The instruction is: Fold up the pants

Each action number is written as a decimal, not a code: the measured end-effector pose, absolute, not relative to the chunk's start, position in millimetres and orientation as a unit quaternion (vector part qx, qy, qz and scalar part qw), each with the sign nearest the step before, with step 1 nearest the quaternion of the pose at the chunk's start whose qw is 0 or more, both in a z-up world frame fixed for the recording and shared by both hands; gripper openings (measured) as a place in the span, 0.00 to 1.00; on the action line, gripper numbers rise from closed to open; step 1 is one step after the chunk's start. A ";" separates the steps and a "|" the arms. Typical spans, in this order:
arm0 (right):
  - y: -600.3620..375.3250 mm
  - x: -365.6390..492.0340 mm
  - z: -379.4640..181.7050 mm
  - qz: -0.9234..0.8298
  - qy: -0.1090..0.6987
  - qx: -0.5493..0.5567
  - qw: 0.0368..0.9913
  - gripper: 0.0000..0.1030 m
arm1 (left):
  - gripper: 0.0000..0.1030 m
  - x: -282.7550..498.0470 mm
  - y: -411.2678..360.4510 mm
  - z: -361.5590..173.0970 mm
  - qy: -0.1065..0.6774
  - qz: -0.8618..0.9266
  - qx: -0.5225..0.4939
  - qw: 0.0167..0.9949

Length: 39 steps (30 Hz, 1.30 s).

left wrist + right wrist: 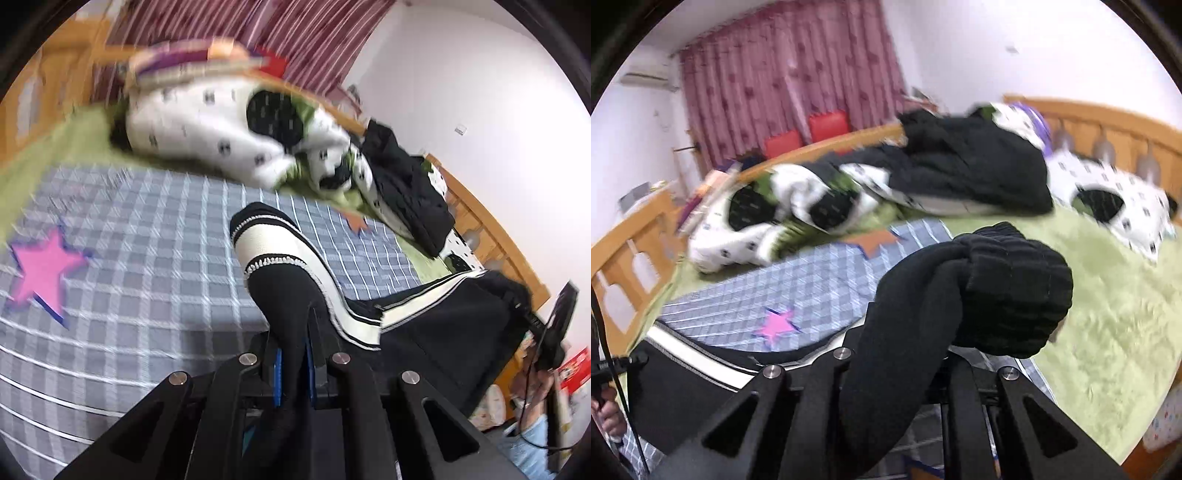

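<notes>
Between the fingers of the left gripper (pixel 295 354) sits a bunch of black cloth — part of the pants (pixel 288 280) — and the jaws stand narrow, clamped on it, their blue pads pressed to the fabric on either side; above the fingertips the cloth rises in a loop, showing a broad cream band edged with white stitching; to the right of this gripper the rest of the garment trails off low, a cream stripe running along it. Beyond and to the left of the left gripper lies the grey checked sheet (pixel 147 229) with a pink star (pixel 40 269) on it; farther off a white patterned quilt (pixel 207 125) is heaped, with a black jacket (pixel 402 184) to its right against the wooden bed rail (pixel 480 229).

Just ahead of the right gripper (pixel 905 354) a ribbed black cuff of the pants (pixel 1012 288) bulges to the right — the fingertips themselves are hidden under the fabric, yet the jaws are drawn close together on it; dark cloth drapes down over the frame toward the camera. Behind the cuff spreads a green fuzzy blanket (pixel 1108 302); to the left and lower, the checked sheet shows again; far ahead hangs a pink curtain (pixel 790 70). Both views are blurred.
</notes>
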State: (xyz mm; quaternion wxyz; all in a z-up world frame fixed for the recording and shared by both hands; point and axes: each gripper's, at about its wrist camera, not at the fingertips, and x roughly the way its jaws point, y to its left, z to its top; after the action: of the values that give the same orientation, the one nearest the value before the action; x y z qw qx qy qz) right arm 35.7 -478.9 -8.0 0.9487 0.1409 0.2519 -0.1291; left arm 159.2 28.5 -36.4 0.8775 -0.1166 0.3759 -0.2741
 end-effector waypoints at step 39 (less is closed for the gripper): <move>-479.1 51.5 -137.7 -0.102 0.284 0.266 0.916 0.42 | 0.62 108.8 183.1 -143.3 0.429 -0.074 -0.088 0.896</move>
State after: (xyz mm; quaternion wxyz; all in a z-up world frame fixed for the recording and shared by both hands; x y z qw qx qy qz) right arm 51.5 -479.1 -137.7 0.9157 0.2660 0.2835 -0.1019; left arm 108.8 183.1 -143.3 0.8961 -0.0884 0.4286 -0.0738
